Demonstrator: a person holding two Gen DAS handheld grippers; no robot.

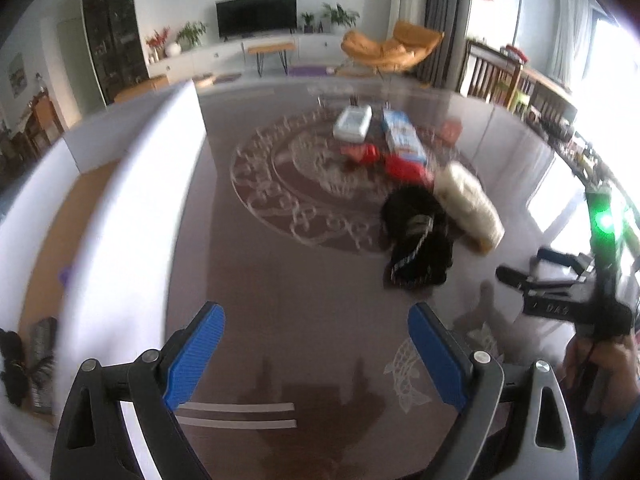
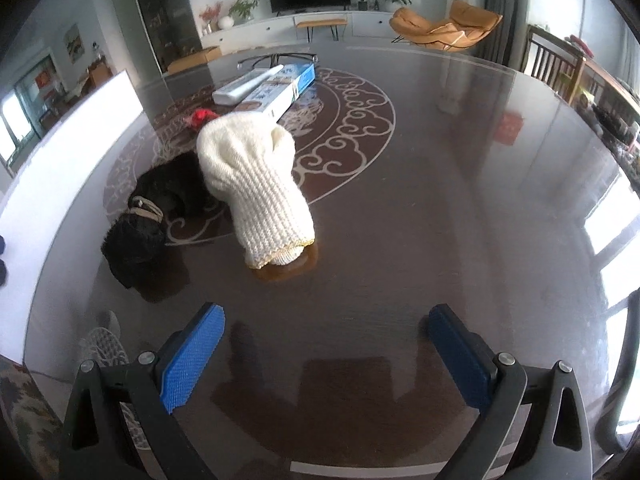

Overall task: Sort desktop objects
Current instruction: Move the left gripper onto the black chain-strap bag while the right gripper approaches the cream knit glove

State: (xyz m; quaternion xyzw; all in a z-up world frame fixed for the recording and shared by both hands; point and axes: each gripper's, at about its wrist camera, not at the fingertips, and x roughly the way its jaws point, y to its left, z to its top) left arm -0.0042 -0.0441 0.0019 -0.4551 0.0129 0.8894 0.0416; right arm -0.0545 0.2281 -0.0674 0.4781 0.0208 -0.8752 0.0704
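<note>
A white knitted glove point(image 2: 256, 188) lies on the dark round table point(image 2: 440, 200), with a black fuzzy item point(image 2: 156, 208) to its left. Behind them are a small red item point(image 2: 200, 118), a blue-and-white box point(image 2: 280, 92) and a white flat case point(image 2: 248, 86). The same pile shows in the left wrist view: glove point(image 1: 468, 204), black item point(image 1: 420, 236), red item point(image 1: 404, 168), box point(image 1: 402, 136), white case point(image 1: 354, 122). My left gripper point(image 1: 316, 344) is open and empty, short of the pile. My right gripper point(image 2: 326, 344) is open and empty, just short of the glove, and shows at the right of the left wrist view point(image 1: 520, 272).
A white-walled bin point(image 1: 132, 208) with a brown floor stands at the left of the table; dark items point(image 1: 24, 364) lie in its near corner. Its wall shows in the right wrist view point(image 2: 68, 128). A living room with a TV and an orange chair lies beyond.
</note>
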